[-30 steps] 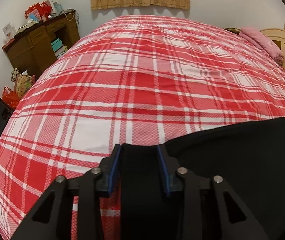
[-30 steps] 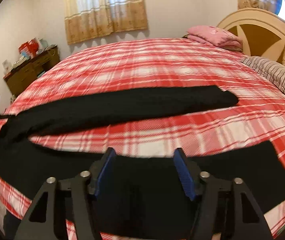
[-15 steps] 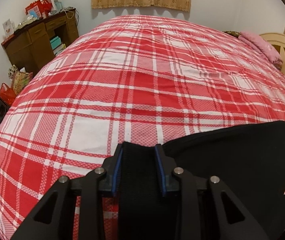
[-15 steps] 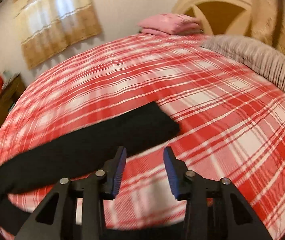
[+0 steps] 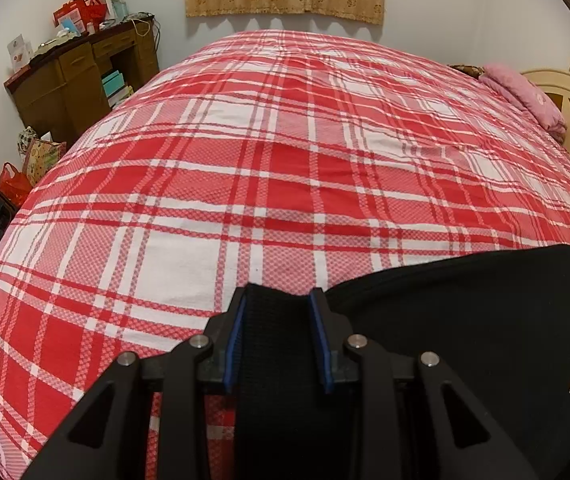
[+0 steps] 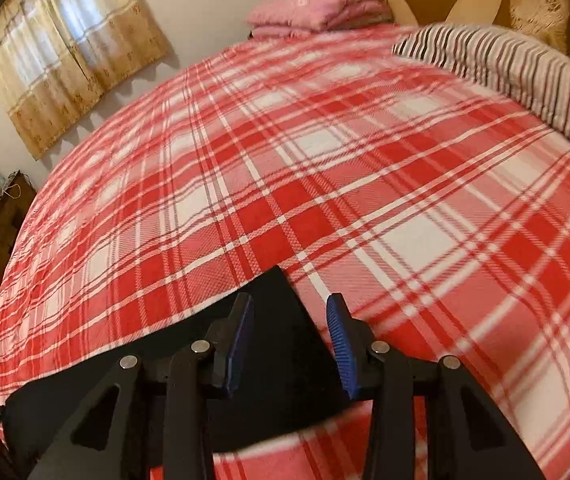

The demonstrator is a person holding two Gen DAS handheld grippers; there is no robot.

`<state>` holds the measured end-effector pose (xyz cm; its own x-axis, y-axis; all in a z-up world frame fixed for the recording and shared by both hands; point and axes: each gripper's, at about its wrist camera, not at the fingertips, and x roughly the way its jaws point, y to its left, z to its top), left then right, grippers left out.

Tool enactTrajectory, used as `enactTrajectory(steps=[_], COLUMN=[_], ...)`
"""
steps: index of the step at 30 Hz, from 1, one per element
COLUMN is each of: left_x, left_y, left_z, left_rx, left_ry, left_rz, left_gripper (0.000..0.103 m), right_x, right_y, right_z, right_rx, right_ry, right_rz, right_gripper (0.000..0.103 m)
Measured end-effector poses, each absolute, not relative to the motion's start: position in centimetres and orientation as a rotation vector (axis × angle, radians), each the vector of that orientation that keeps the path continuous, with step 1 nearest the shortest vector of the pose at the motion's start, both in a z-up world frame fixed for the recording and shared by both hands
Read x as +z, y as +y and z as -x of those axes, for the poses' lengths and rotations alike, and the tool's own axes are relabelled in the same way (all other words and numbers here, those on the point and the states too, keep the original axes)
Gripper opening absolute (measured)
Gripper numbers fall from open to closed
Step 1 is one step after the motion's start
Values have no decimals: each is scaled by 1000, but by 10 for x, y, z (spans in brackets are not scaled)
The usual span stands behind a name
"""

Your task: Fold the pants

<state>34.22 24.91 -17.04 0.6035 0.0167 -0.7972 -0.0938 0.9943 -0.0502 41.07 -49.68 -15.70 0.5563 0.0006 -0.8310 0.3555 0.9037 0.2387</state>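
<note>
No text, label, brand or number can be read in either view; the boxes and cards (image 5: 81, 16) at the upper left are too small to make out.

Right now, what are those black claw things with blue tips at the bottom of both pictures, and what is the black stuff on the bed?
Those claws are two hand-held grabbers; a person holds one in each hand. Each has a small camera looking out along its two fingers, so each picture is that grabber's own view.

The black stuff is a pair of black cloth pants, lying on the red-and-white checked bedspread, waiting to be folded.

In the left view, the left grabber is pinching a bunched-up band of the pants between its blue pads.

In the right view, the right grabber is over the end of a pant leg. Its fingers are opening, with cloth between them but not squeezed.

Far away are folded pink bedding and a brown wooden desk.
</note>
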Motion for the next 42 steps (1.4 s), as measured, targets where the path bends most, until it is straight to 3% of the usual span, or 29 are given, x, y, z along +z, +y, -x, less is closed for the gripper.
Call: enactTrajectory(steps=[1, 15, 16, 17, 18, 21, 23, 24, 42], left_x=[-170, -172, -172, -172, -171, -167, -164, -162, -119], left_y=[249, 249, 248, 247, 247, 247, 246, 244, 256], left_z=[-342, -343, -343, -344, -345, -348, -346, -345, -310], left_rx=[65, 66, 69, 70, 71, 53, 38, 10, -95], left_ry=[921, 919, 922, 925, 932, 939, 929, 922, 753], left_rz=[89, 90, 83, 78, 71, 64, 56, 52, 131], left_gripper=[32, 32, 32, 32, 32, 32, 27, 15, 13], right_x=[-161, -190, -189, -188, -187, -177, -165, -159, -81], right_y=[-497, -482, -479, -477, -475, -471, -467, -466, -444], right_z=[-416, -450, -449, -449, -447, -437, -429, -424, -344], right_rx=[-204, -131, -131, -133, -127, -98, -89, -85, -34], right_ry=[977, 1027, 1029, 1040, 1047, 1028, 998, 980, 768], right_rz=[-409, -288, -275, -254, -245, -256, -243, -242, -160], right_gripper=[51, 51, 45, 26, 18, 13, 10, 10, 8])
